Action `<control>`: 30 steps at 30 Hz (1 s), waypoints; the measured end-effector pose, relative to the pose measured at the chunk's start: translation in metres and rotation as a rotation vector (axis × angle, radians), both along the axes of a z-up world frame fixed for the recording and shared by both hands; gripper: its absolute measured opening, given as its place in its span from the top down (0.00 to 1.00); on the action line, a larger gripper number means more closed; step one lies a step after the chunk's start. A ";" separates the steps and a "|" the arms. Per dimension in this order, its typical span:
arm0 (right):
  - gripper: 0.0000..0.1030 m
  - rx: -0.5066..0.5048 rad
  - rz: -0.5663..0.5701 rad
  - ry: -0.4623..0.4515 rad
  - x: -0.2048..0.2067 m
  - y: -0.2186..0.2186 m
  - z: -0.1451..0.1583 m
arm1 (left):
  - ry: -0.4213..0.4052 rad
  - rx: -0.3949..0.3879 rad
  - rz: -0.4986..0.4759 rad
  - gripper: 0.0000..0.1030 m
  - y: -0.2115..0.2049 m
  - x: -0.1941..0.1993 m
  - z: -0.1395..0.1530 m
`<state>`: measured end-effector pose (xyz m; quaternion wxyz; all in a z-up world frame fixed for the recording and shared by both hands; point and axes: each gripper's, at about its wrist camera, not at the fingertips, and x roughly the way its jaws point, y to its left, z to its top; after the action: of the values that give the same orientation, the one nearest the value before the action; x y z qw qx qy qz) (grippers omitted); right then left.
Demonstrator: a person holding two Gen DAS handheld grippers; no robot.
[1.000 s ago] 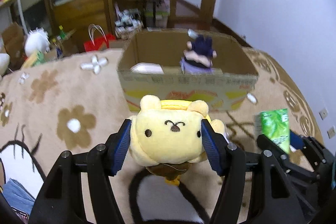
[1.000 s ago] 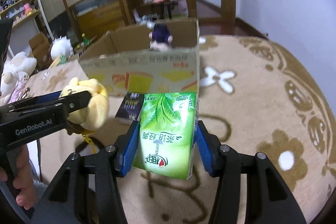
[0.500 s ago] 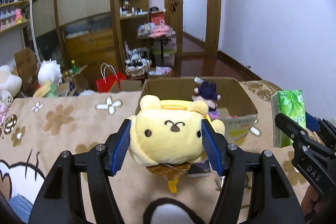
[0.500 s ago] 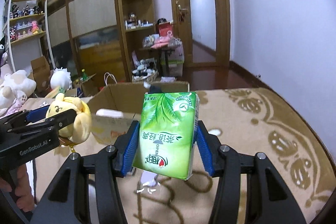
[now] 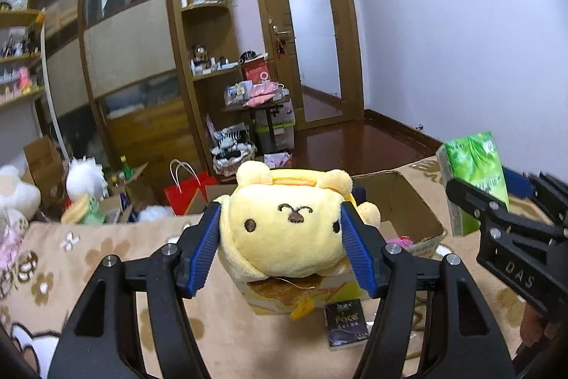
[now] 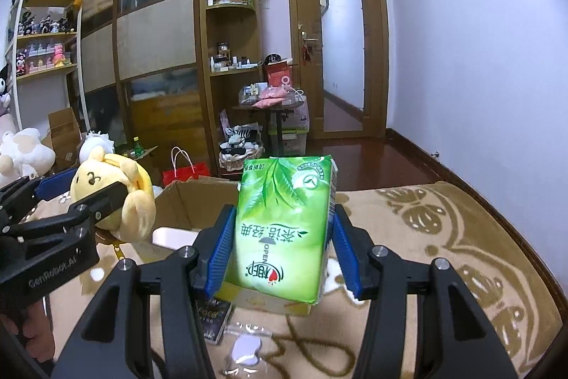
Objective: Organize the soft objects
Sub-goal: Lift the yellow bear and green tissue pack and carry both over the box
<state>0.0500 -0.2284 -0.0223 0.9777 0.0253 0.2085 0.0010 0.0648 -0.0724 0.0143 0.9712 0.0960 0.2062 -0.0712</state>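
Observation:
My left gripper (image 5: 280, 244) is shut on a yellow dog plush (image 5: 284, 233) and holds it in the air before the open cardboard box (image 5: 411, 208). The plush also shows in the right wrist view (image 6: 110, 190). My right gripper (image 6: 280, 254) is shut on a green tissue pack (image 6: 284, 229), held upright above the box's (image 6: 198, 201) near wall. The pack shows at the right of the left wrist view (image 5: 472, 180). The box's inside is mostly hidden behind both held things.
The box stands on a beige flower-patterned blanket (image 6: 443, 237). A small dark packet (image 5: 346, 324) and a clear sachet (image 6: 245, 350) lie in front of it. White plush toys (image 6: 25, 151), a red bag (image 5: 188, 190) and wooden shelving (image 6: 227, 59) stand behind.
Both grippers have risen and tilted up, still holding the plush and the tissue pack. The box now sits lower in view and more of the room shows.

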 end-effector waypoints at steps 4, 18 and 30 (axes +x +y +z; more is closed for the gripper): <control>0.46 0.005 -0.001 -0.019 0.012 -0.001 0.002 | -0.014 0.016 -0.030 0.37 -0.005 0.009 0.002; 0.46 0.065 0.030 -0.054 0.047 -0.007 0.002 | 0.042 0.016 -0.017 0.36 -0.005 0.055 -0.010; 0.45 0.084 0.110 0.037 0.077 0.006 -0.035 | 0.221 -0.063 -0.004 0.33 0.011 0.089 -0.037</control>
<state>0.1271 -0.2227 -0.0572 0.9702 0.0550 0.2276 0.0631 0.1539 -0.0612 -0.0232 0.9450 0.0573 0.3093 -0.0897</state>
